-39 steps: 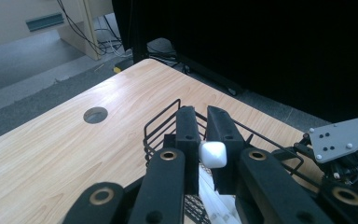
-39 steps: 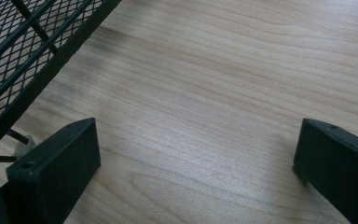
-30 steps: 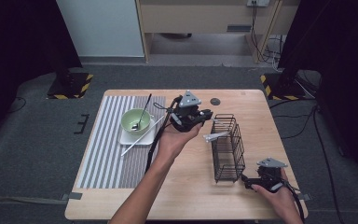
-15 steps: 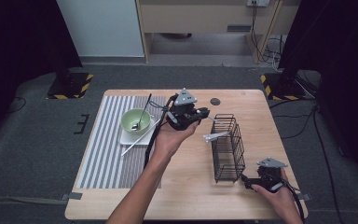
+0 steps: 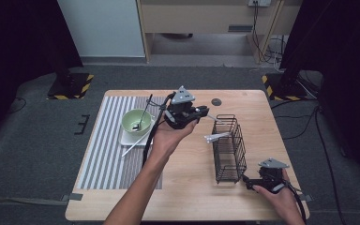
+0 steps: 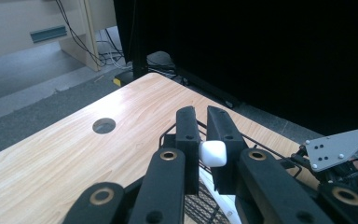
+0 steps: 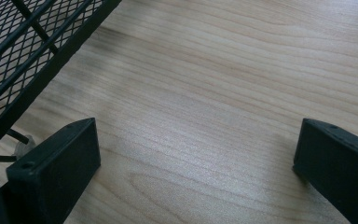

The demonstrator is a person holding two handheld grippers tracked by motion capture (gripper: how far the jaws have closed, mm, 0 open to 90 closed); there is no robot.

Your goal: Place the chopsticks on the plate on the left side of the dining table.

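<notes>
My left gripper (image 5: 205, 112) hovers above the table's middle, just left of the far end of a black wire basket (image 5: 229, 149). In the left gripper view, the left gripper (image 6: 203, 114) is shut on the square end of a white utensil (image 6: 213, 153), whose shaft drops toward the basket (image 6: 191, 205) below. A whitish utensil (image 5: 215, 137) pokes out of the basket's left side; I cannot tell whether it is the held one. My right gripper (image 5: 251, 182) rests by the basket's near right corner. The right gripper (image 7: 196, 140) stands open over bare wood, beside the basket (image 7: 28, 42).
A green bowl (image 5: 137, 122) with a spoon in it sits on a white square plate (image 5: 130, 138) on a striped placemat (image 5: 101, 150) at the left. A pale stick (image 5: 132, 150) lies off the plate's front. A round cable hole (image 5: 216, 101) is near the far edge.
</notes>
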